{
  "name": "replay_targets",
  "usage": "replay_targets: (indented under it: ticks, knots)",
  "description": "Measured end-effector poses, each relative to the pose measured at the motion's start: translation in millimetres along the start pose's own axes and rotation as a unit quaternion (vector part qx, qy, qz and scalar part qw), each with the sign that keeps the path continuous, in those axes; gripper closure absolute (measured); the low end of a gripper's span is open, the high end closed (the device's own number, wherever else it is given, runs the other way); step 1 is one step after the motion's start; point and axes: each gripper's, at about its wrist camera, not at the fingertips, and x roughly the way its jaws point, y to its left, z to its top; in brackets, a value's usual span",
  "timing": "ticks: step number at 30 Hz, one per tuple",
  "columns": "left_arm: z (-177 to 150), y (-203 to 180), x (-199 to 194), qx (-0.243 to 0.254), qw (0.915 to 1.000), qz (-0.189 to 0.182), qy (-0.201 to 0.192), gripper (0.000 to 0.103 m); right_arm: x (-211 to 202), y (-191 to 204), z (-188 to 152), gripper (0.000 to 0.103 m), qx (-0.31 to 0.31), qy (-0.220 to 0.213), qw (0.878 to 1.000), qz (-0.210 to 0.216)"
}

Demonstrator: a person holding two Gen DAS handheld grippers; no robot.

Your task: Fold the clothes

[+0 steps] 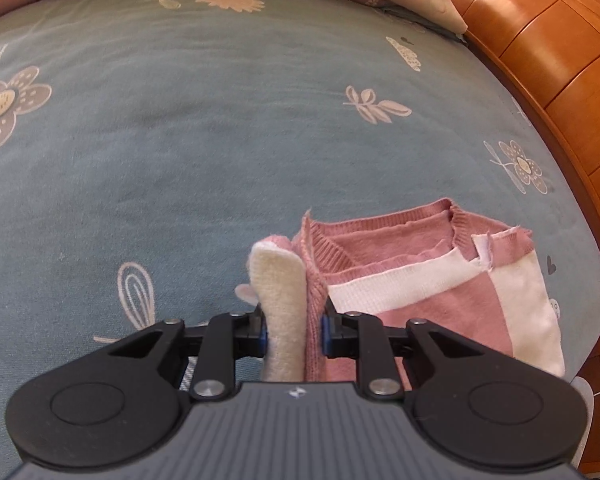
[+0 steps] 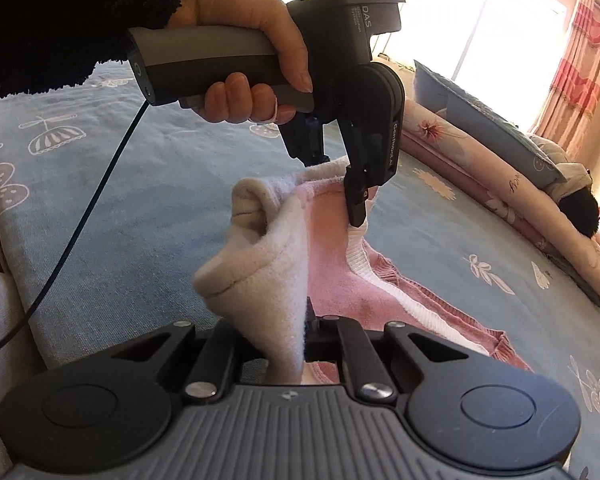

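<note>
A big blue bedspread [image 1: 180, 160] with pale flowers and leaves on it covered the bed. A shiny orange-brown wooden headboard [image 1: 548, 80] curved along the bed's edge in the left wrist view. In the right wrist view, pink and red curtains [image 2: 580, 60] hung by a bright window, and a folded pink flowered quilt [image 2: 500, 200] lay along the far side of the bed with a blue pillow [image 2: 480, 108] on top. The pink and white sweater [image 1: 440, 280] lay partly on the bedspread, with one edge lifted up. The left gripper [image 2: 354, 200] pointed down and pinched a bunch of the sweater's cream and pink knit. A hand [image 2: 252, 52] in a fuzzy black sleeve [image 2: 60, 12] held its grey handle, and a black cable [image 2: 80, 220] hung from it. The right gripper [image 2: 300, 332] was pressed together on a cream fold of the sweater. That fold hid the bed just behind it. The left gripper's body read "DAS", and its arm read "GenRobot.AI".
</note>
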Motion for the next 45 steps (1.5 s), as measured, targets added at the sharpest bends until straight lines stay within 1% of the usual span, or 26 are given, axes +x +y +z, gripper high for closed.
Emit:
replay_targets:
  ticks: [6, 11, 21, 25, 34, 45]
  knots:
    - [10, -40, -12, 0.023, 0.9995, 0.017, -0.016, 0.083, -21, -23, -5, 0.093, 0.047, -0.014, 0.999, -0.003]
    - [20, -77, -19, 0.041, 0.9985, 0.023, -0.027, 0.083, -40, -41, -11, 0.093, 0.076, -0.025, 0.997, -0.012]
    - [31, -145, -18, 0.071, 0.9963, 0.028, -0.040, 0.083, -72, -78, -32, 0.092, 0.143, -0.035, 0.989, -0.029]
    - [32, -170, -10, 0.083, 0.9955, 0.026, -0.037, 0.083, -82, -87, -42, 0.092, 0.161, -0.034, 0.986, -0.036]
    - [33, -218, 12, 0.110, 0.9934, 0.024, -0.023, 0.083, -88, -113, -58, 0.092, 0.205, -0.030, 0.977, -0.042]
    - [34, -249, 36, 0.122, 0.9922, 0.022, -0.008, 0.083, -96, -134, -75, 0.092, 0.261, -0.025, 0.965, -0.033]
